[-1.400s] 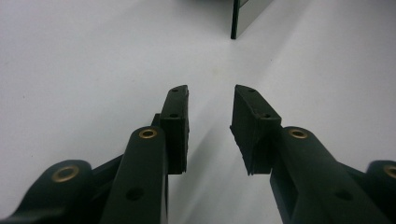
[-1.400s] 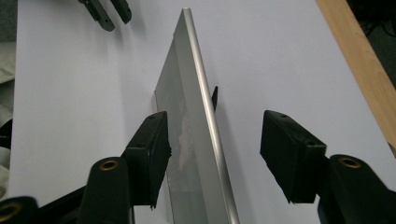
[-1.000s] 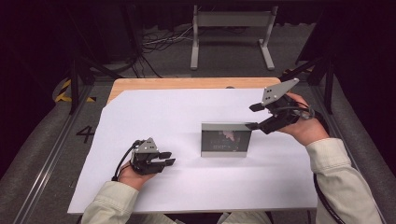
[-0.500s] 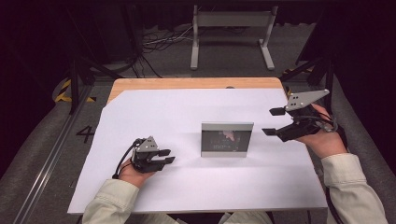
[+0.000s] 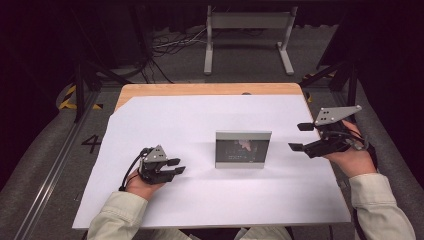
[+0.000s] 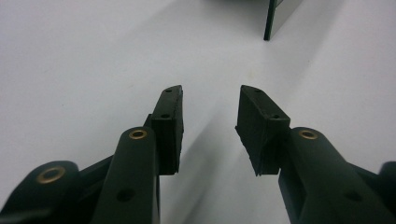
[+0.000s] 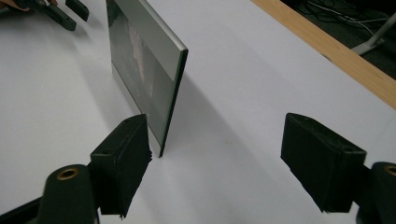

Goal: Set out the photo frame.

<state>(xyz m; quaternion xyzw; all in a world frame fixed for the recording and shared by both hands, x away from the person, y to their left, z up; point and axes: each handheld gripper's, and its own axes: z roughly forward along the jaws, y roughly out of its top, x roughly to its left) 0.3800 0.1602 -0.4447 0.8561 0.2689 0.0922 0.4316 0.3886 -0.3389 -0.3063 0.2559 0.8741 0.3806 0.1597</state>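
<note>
While your right gripper [image 5: 301, 136] hung just off the right edge of the thin, upright, silver-framed rectangular panel with a dark glossy face [image 5: 243, 149], its jaws had just been opening and stood wide apart with nothing between them; in the right gripper view the panel's [image 7: 140, 65] near edge sat just ahead of the left pad, not yet inside the gap. Your left gripper [image 5: 175, 166] rested low on the white sheet covering the table [image 5: 165, 120], jaws also just opening, partly apart and empty, with the panel's corner [image 6: 276, 16] well ahead of them. The panel stood on its bottom edge near the middle of the sheet, between your two hands. I judged it stiff, light and easy to topple, with a smooth face that could slip or mark, so the safest hold looked to be across its thin thickness at a side edge, low enough not to tip it. You had open sheet all round it; the wooden table edge [image 5: 200, 90] at the far side and the right edge of the sheet near your right hand were the closest limits.
</note>
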